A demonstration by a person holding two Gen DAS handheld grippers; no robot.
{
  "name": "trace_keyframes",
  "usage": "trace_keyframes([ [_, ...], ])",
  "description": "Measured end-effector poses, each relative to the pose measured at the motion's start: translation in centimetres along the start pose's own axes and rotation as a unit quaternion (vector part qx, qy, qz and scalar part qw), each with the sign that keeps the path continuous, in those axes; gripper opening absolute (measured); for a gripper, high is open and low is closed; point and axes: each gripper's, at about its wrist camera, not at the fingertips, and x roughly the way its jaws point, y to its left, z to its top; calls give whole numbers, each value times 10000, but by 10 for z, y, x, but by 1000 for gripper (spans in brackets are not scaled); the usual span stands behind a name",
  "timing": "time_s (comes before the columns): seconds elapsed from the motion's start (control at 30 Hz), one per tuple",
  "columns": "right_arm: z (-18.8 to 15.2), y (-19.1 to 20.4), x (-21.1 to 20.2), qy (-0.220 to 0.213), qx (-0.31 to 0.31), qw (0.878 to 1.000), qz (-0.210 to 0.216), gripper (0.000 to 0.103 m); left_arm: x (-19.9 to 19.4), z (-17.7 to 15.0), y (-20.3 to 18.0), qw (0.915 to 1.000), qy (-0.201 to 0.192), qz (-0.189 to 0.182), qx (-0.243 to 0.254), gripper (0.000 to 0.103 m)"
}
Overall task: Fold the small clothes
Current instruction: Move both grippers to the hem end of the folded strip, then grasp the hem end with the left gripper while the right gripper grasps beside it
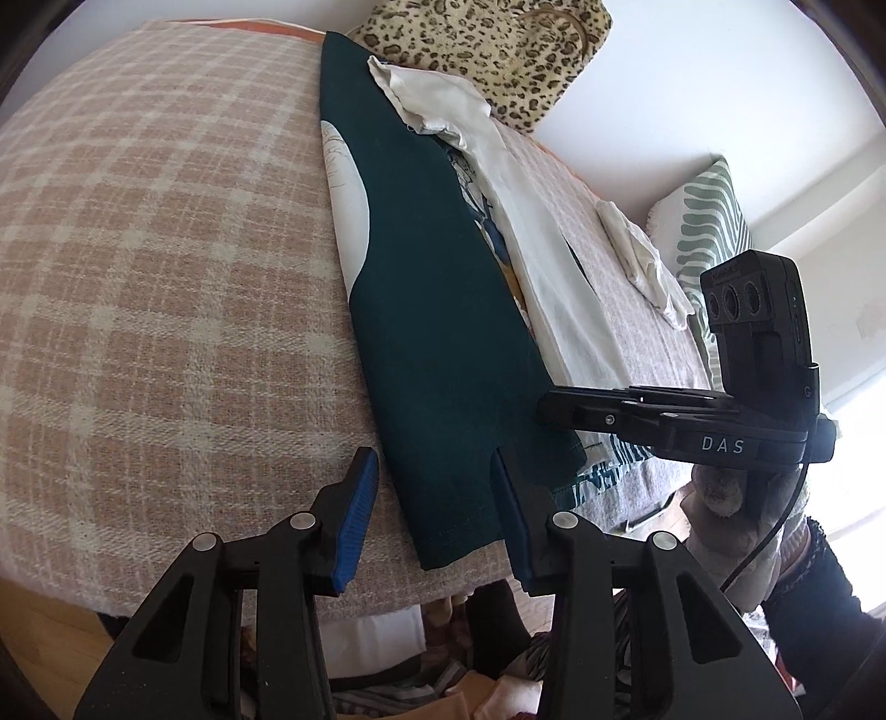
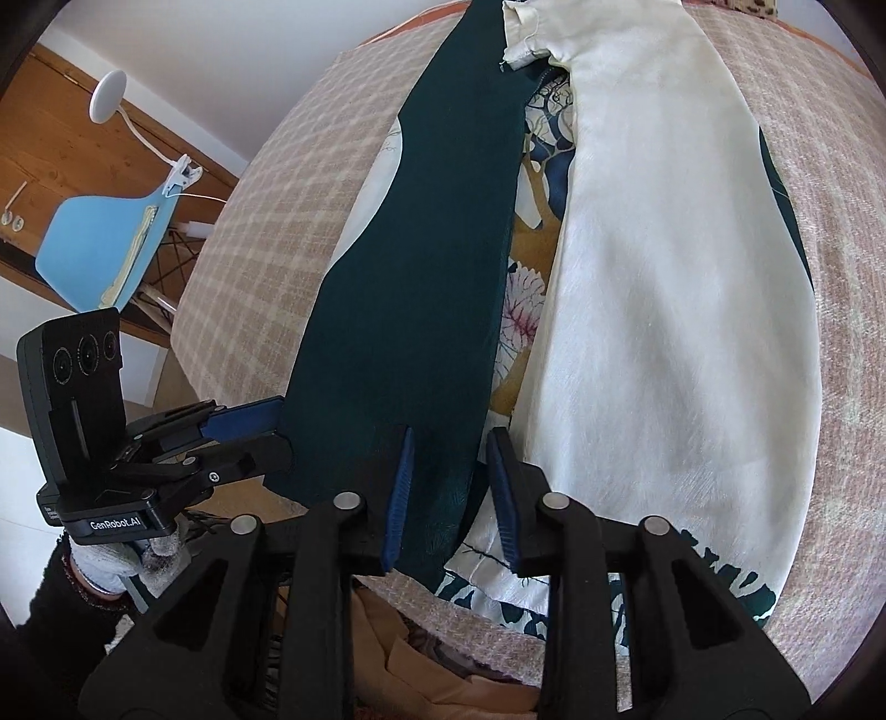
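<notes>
The dark green garment (image 1: pixel 432 310) lies on the plaid bed (image 1: pixel 166 277), its long axis running straight away from us. Our left claw (image 1: pixel 437 520) and right claw (image 2: pixel 451 498) both gape around its near hem, gripping nothing.

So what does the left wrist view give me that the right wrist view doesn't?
Only the left wrist view shows the leopard-print bag at the far end, the striped cushion and a small crumpled white cloth lying apart on the blanket.

Only the right wrist view shows the blue chair with a white clip lamp, and the garment's patterned middle.

Both show the dark green fold, the cream fold beside it, the checked blanket, and both claws open at the near hem: left claw, right claw.
</notes>
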Motion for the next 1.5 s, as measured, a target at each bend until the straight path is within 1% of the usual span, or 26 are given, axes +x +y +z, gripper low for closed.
trace_keyframes([
  [0.03,-2,0,2,32,-5,10000,-75,6,0,0,-1,10000,13,25,7,44],
  [0.13,-5,-3,-1,-27,90,9999,-54,3,0,0,-2,10000,9,62,3,47],
  [0.27,-14,-18,-9,-74,487,9985,218,2,0,-3,-1,10000,17,70,0,47],
  [0.33,-20,-26,-12,-137,618,9977,223,2,0,-5,-2,10000,0,68,56,47],
  [0.37,-22,-28,-11,-90,647,9973,344,2,0,-6,-3,9999,-20,93,95,47],
  [0.43,-23,-27,-11,-110,618,9975,338,2,1,-7,-5,9999,-63,99,98,46],
  [0.5,-22,-24,-10,-107,608,9974,365,2,3,-9,-6,10000,-60,-22,56,43],
  [0.53,-21,-23,-8,-69,629,9973,380,3,5,-10,-8,9999,-78,-42,86,22],
  [0.57,-19,-21,-7,-74,627,9971,418,3,11,-12,-10,9999,51,-49,115,9],
  [0.6,-18,-20,-7,-95,589,9973,430,3,14,-14,-9,9999,89,-36,106,1],
  [0.63,-16,-18,-7,-106,558,9976,407,4,12,-17,-9,9999,-16,-60,91,1],
  [0.7,-15,-17,-10,-162,532,9976,407,13,6,-20,-8,9998,-121,-61,119,1],
  [0.77,-12,-17,-18,-269,460,9979,357,30,-2,-22,-5,9997,-249,-58,52,1],
  [0.83,-4,-16,-33,-427,386,9976,387,33,-7,-24,2,9995,-275,-131,-96,1],
  [0.9,7,-18,-51,-648,329,9964,426,34,-9,-28,5,9995,-266,-89,-117,1],
  [0.97,21,-21,-67,-848,267,9956,297,38,-8,-30,8,9997,-238,26,-49,1],
  [1.0,25,-23,-73,-932,247,9951,216,40,-7,-32,9,9998,-206,-8,-48,1],
  [1.07,29,-27,-79,-1046,266,9942,14,49,-7,-34,12,9997,-138,-144,-119,1],
  [1.13,23,-38,-82,-1085,334,9933,-220,55,-8,-35,16,9995,-115,-203,-203,3],
  [1.2,11,-56,-84,-1048,409,9917,-619,55,-12,-33,19,9992,-137,-213,-319,8],
  [1.23,3,-66,-84,-1002,516,9908,-751,55,-13,-32,21,9990,-182,-197,-367,15],
  [1.27,-5,-77,-84,-933,672,9902,-790,55,-14,-30,22,9986,-220,-192,-433,19],
  [1.3,-14,-89,-86,-882,839,9896,-768,55,-14,-28,24,9981,-226,-272,-505,26],
  [1.33,-22,-97,-87,-839,984,9889,-735,55,-13,-25,24,9977,-203,-323,-565,29],
  [1.4,-37,-110,-91,-769,1167,9877,-700,55,-10,-21,22,9976,-191,-307,-583,32],
  [1.5,-56,-110,-88,-630,1164,9893,-607,55,-3,-17,14,9983,-180,-268,-490,32],
])
